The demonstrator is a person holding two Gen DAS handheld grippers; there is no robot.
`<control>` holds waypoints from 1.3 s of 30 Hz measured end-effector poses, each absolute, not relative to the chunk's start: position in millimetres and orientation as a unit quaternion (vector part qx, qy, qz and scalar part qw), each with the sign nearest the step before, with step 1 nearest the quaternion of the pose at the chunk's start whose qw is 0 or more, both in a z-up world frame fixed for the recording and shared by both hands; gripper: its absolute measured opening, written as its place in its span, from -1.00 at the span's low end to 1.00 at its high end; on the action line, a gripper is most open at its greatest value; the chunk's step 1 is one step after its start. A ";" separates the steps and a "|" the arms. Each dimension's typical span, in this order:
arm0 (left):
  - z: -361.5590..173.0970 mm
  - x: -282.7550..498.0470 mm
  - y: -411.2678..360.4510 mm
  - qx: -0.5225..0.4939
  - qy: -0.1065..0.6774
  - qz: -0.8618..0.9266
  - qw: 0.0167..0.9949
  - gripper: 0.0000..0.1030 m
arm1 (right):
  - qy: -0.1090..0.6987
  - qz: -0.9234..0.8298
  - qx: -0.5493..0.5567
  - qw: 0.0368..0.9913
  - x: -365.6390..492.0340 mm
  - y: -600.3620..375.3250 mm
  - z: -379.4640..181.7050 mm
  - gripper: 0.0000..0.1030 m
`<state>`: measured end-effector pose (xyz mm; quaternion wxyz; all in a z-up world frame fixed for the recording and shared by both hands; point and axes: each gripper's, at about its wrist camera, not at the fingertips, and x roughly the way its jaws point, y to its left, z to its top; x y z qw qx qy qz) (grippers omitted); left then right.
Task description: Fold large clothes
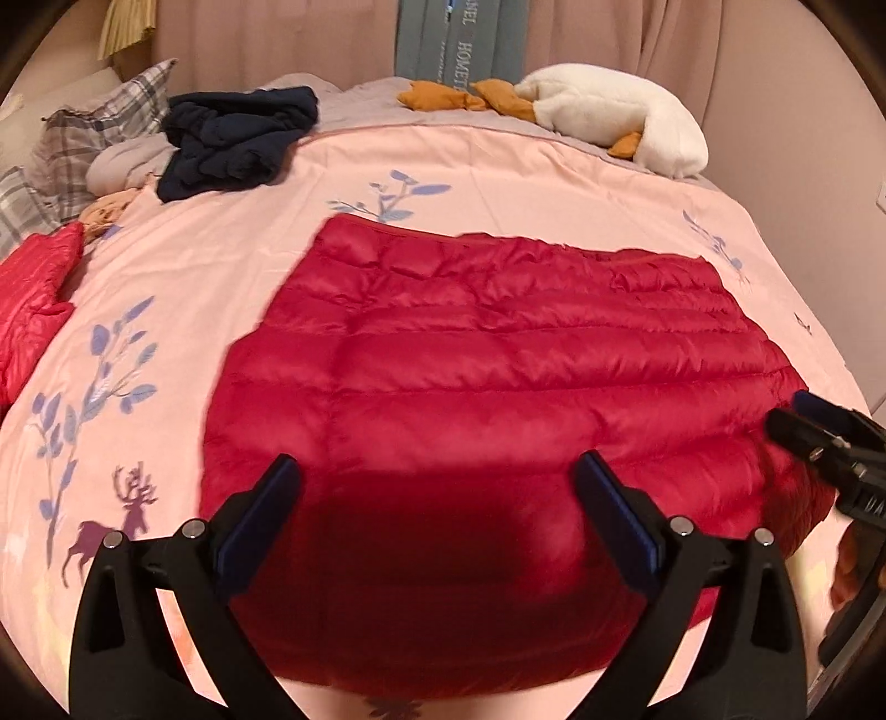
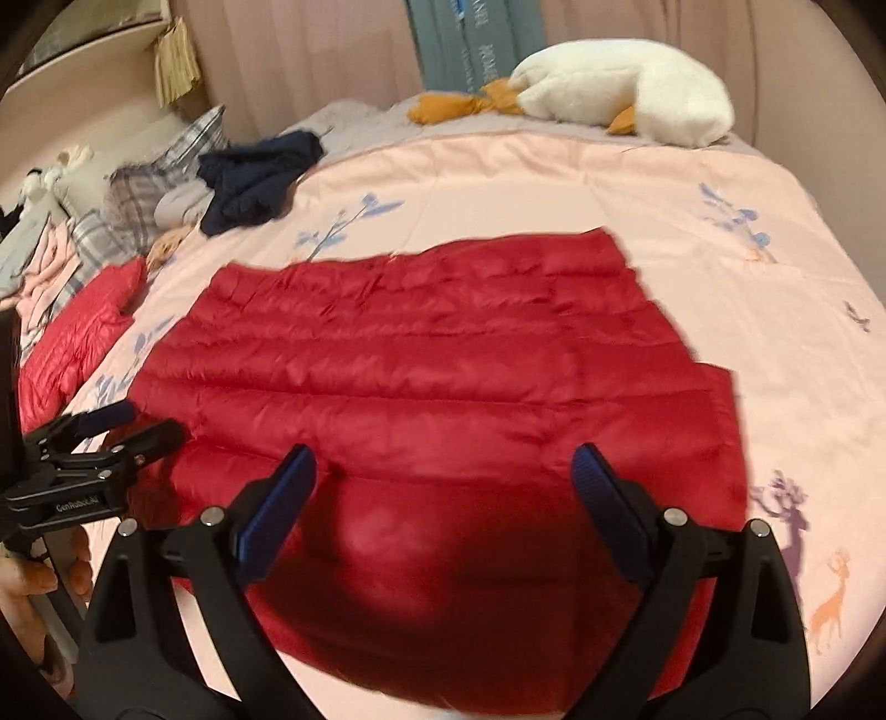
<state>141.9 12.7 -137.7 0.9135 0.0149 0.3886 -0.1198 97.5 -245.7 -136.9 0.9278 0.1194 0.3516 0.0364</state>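
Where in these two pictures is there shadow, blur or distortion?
Left wrist view: a dark shadow lies on the near part of the red down jacket, between the fingers; the fisheye bends the pink bedcover. Right wrist view: the same kind of shadow, and the jacket's near edge is blurred.

Bed [image 1: 498, 160] fills both views, covered by pink sheet [image 2: 554, 183] with blue plant and deer print. Pinkish-beige curtains [image 1: 277, 39] along far wall. Grey-blue panel [image 1: 459, 39] with lettering stands behind bed. Plaid pillows [image 1: 83, 138] at left. Pale shelf [image 2: 83, 50] upper left. Light warm, dim.
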 end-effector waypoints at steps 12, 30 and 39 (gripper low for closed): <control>-155.6 146.4 38.9 -0.003 0.413 -0.100 0.905 0.94 | 0.385 -0.006 0.142 0.912 91.9 -279.8 -172.1 0.84; -159.6 142.2 47.2 -0.008 0.417 -0.102 0.903 0.94 | 0.392 -0.010 0.153 0.907 91.2 -284.3 -178.4 0.82; -160.2 142.9 47.9 -0.010 0.418 -0.103 0.903 0.94 | 0.395 -0.010 0.160 0.905 92.5 -287.9 -181.2 0.83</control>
